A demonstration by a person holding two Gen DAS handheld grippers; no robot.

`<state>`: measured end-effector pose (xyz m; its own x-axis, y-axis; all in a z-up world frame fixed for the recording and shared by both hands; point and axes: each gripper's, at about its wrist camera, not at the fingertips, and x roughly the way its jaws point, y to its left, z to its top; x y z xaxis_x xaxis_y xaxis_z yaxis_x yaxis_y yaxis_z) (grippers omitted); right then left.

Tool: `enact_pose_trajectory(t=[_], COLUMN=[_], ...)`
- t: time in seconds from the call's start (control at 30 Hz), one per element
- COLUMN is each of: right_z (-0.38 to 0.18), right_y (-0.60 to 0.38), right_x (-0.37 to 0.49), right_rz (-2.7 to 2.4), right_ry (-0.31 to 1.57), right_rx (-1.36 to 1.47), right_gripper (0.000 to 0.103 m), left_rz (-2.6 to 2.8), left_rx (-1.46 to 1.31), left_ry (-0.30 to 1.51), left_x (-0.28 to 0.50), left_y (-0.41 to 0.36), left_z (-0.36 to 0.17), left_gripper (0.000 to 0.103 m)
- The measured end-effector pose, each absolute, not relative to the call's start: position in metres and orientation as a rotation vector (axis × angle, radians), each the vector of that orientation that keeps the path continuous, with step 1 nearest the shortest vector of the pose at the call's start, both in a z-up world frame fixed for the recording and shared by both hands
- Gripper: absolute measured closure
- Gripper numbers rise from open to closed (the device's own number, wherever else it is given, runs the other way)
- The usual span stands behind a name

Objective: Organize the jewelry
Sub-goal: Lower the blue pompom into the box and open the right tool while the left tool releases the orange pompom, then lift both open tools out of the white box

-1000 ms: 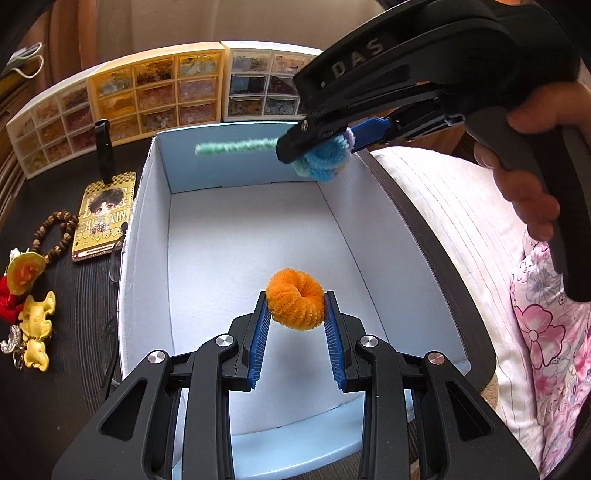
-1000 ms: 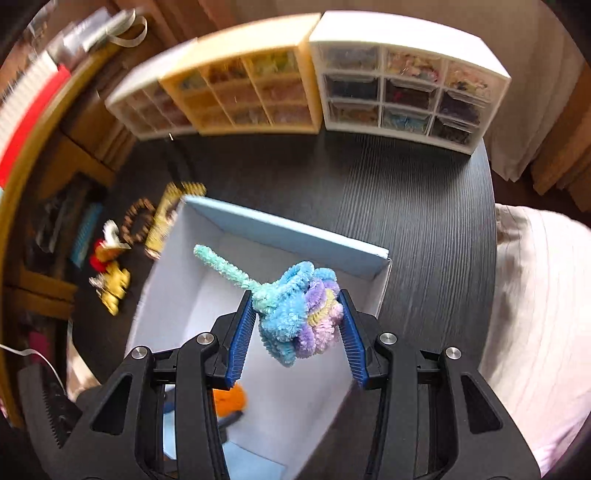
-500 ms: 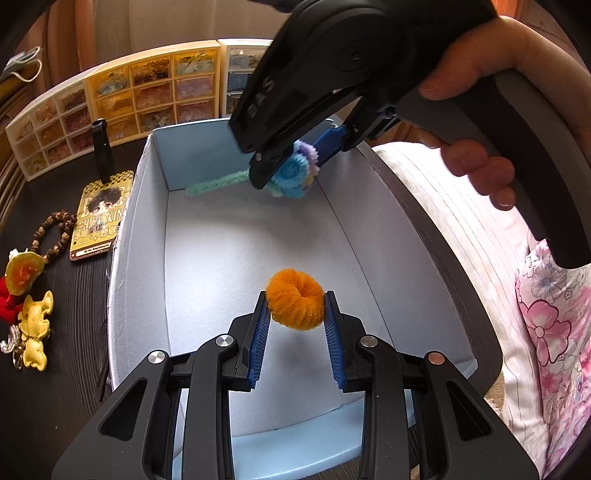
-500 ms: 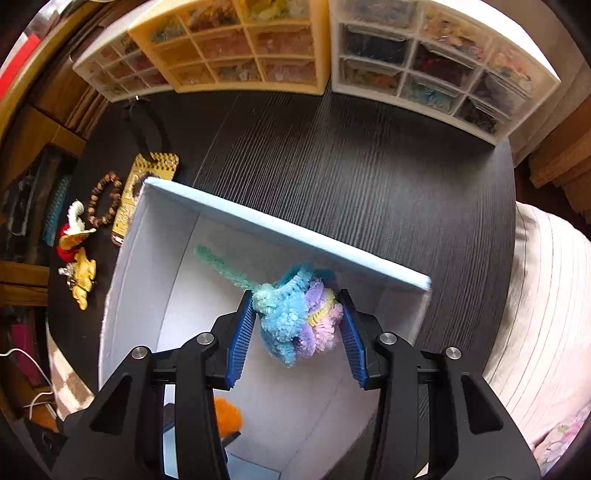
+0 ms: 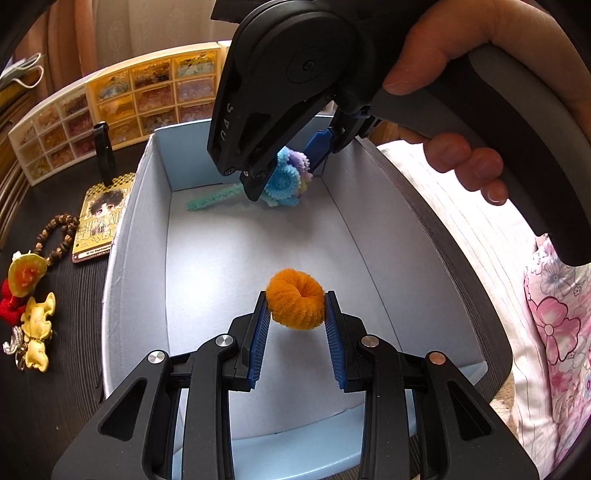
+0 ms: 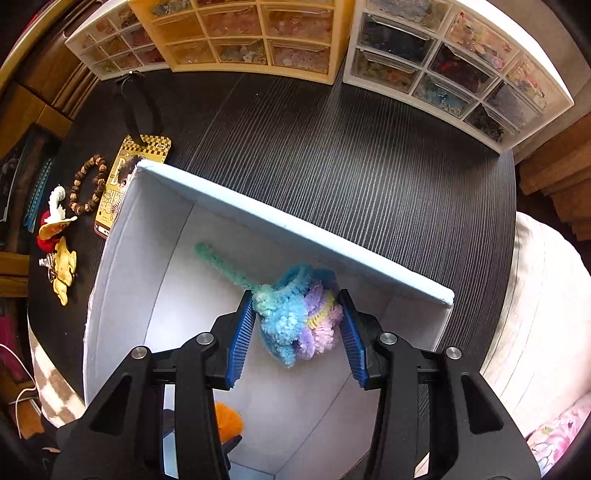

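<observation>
Chenille flower (image 6: pixel 295 317) lower inside box (image 6: pixel 288 229)

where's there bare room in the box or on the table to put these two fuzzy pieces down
Bare patches: the box floor between the orange ring and the pastel flower, and the dark table between the box's far wall and the drawer organizers. Crowded: the strip left of the box, with tag, bead bracelet and charms.

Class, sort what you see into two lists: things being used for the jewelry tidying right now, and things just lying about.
In use:
left gripper holding orange ring
right gripper holding pastel flower
box

Lying about:
bead bracelet
tag
yellow charm
drawer units
</observation>
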<state>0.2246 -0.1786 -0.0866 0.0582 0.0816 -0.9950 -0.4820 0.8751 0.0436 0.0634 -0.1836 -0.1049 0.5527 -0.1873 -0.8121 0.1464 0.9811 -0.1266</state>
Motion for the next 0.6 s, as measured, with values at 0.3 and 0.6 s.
enact_pose_trajectory(t=[0.3,0.6], right_z=[-0.093,-0.087], right_y=[-0.167,-0.169], right_x=[0.222,0.215], right_rz=[0.444,0.393], right_ry=[1.461,1.456], right_rx=[-0.378,-0.356], right_gripper=[0.058,0.034], left_rz=[-0.178,-0.200], left_rx=[-0.057,-0.025], left_ry=[0.987,0.938], left_x=[0.067,0.059], left_y=[-0.181,-0.184], left_z=[-0.105,-0.093], left_gripper=[0.069,0.018])
